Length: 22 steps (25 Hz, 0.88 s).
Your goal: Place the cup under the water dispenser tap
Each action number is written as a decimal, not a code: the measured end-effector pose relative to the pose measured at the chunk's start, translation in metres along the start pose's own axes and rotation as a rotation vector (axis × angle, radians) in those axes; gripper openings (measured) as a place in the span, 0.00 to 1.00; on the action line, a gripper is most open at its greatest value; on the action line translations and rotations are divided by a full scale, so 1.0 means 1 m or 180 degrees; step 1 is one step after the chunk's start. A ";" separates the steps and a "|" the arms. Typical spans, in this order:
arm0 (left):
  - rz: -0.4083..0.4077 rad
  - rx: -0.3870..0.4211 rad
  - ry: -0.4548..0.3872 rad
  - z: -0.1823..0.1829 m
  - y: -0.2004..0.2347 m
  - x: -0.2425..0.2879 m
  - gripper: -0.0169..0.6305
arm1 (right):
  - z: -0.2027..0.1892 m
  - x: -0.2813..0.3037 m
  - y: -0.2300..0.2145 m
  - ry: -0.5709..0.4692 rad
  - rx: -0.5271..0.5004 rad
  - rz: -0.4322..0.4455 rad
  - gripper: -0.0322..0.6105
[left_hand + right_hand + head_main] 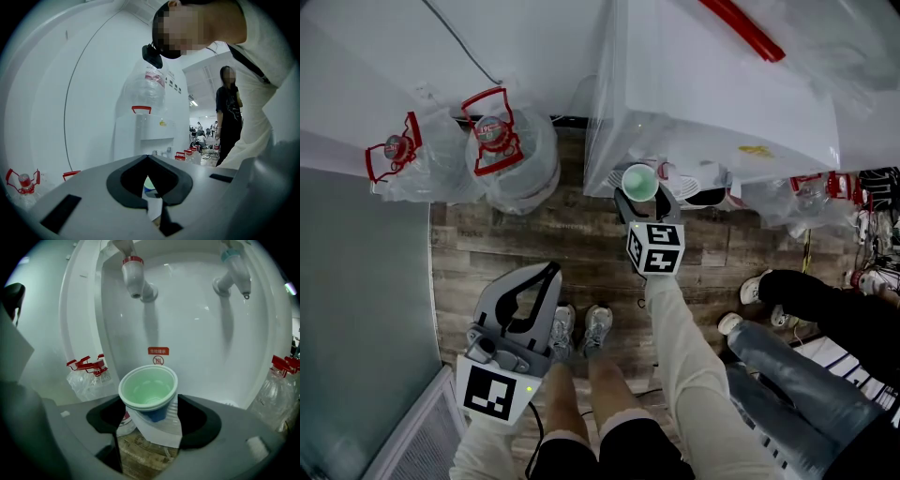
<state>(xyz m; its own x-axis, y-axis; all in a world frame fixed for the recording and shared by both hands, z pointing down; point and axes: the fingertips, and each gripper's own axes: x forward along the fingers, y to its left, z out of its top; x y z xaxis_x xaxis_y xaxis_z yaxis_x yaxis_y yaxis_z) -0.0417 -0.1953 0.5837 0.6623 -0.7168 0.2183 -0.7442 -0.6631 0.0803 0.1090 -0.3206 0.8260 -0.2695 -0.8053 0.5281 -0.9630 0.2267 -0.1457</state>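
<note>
A: Right gripper [149, 403], state?
B: My jaws are spread wide, with the cup [148, 387] caught between the tips. Pads are on its sides and it leans a bit. Green inside, blue outside.
A: Cup vs the water dispenser [192, 338]?
B: It's in front of the dispenser's recess and lower than both spouts. The red tap [134, 276] is above it and slightly left, the blue tap [233, 269] above and well to the right. It isn't straight under either one.
A: Standing on the dispenser's tray?
B: Can't tell. There's something pale and ribbed right under it.
A: Left gripper [549, 274]?
B: Jaws are together, tips meeting, nothing in them. I've got it held back from the dispenser, over the wooden floor [487, 253] by my shoes [579, 328].
A: Anything else?
B: Water bottles [514, 157] with red handles, left of the dispenser.
</note>
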 end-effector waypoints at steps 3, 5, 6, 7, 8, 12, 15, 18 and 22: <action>-0.0028 0.0005 -0.0002 0.001 -0.002 -0.002 0.03 | -0.004 -0.005 0.003 0.0000 0.0040 0.0008 0.58; -0.0048 0.0010 -0.0004 0.001 -0.003 -0.003 0.03 | -0.006 -0.008 0.004 0.0003 0.0053 0.0000 0.58; -0.0057 0.0014 -0.0005 0.002 -0.004 -0.004 0.03 | -0.006 -0.009 0.004 0.0003 0.0057 -0.0010 0.58; -0.0066 0.0021 -0.0005 0.002 -0.005 -0.005 0.03 | -0.007 -0.011 0.004 0.0002 0.0068 -0.0019 0.58; -0.0075 0.0029 -0.0004 0.002 -0.006 -0.006 0.03 | -0.008 -0.013 0.004 -0.0001 0.0086 -0.0026 0.58; -0.0120 0.0059 -0.0009 0.004 -0.011 -0.011 0.03 | -0.009 -0.030 0.007 -0.0039 0.0161 -0.0040 0.58; -0.0161 0.0074 -0.0031 0.009 -0.014 -0.015 0.03 | -0.005 -0.049 0.017 -0.0103 0.0184 0.0006 0.52; -0.0196 0.0076 -0.0077 0.018 -0.016 -0.017 0.03 | 0.005 -0.070 0.024 -0.0195 0.0102 -0.0036 0.34; -0.0244 0.0080 -0.0137 0.030 -0.021 -0.019 0.03 | 0.023 -0.101 0.024 -0.0367 0.0045 -0.0205 0.06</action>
<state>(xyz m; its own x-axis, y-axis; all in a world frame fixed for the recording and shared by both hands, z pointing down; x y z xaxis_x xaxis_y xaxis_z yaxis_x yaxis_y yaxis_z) -0.0364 -0.1745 0.5487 0.7208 -0.6719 0.1705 -0.6890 -0.7213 0.0708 0.1131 -0.2464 0.7503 -0.2047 -0.8758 0.4371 -0.9780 0.1653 -0.1269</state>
